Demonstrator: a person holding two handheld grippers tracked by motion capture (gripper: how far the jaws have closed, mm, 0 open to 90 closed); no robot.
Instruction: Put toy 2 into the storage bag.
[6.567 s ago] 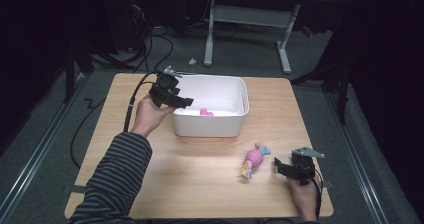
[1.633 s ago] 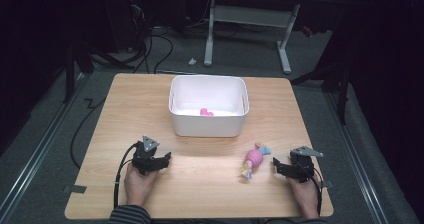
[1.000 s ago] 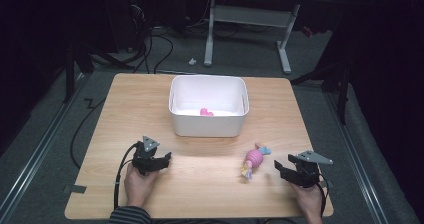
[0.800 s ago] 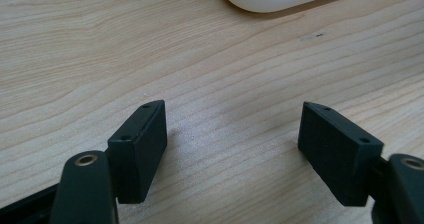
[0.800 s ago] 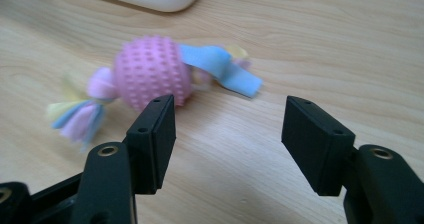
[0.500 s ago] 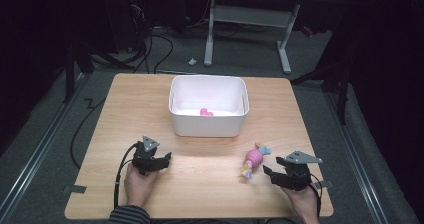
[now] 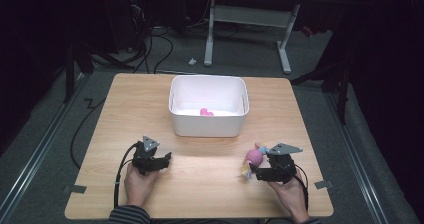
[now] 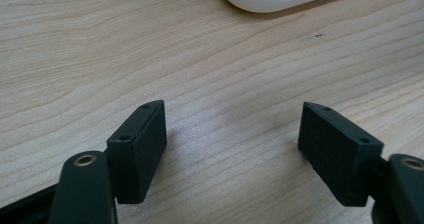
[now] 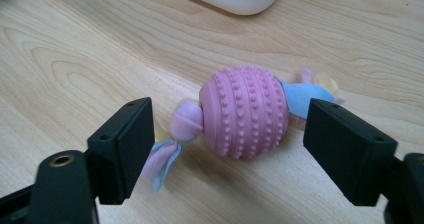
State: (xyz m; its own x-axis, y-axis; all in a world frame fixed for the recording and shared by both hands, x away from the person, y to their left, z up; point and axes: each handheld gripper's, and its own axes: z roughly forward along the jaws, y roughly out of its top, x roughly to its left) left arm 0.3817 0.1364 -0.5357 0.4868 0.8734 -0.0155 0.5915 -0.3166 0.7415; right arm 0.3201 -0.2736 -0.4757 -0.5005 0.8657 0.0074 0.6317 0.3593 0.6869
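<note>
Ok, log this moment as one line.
right gripper: jaws just opened, astride pink knobbly toy, not pressing | left gripper: open, nothing between | white bin: small pink item inside

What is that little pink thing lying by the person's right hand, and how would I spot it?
Start at the white tub in the middle of the wooden table. Move toward the person's right gripper: the toy lies on the wood between its open jaws, untouched. It is a knobbly pink ball with knotted pastel ribbons at both ends, unlike the smaller pink piece inside the tub.
</note>
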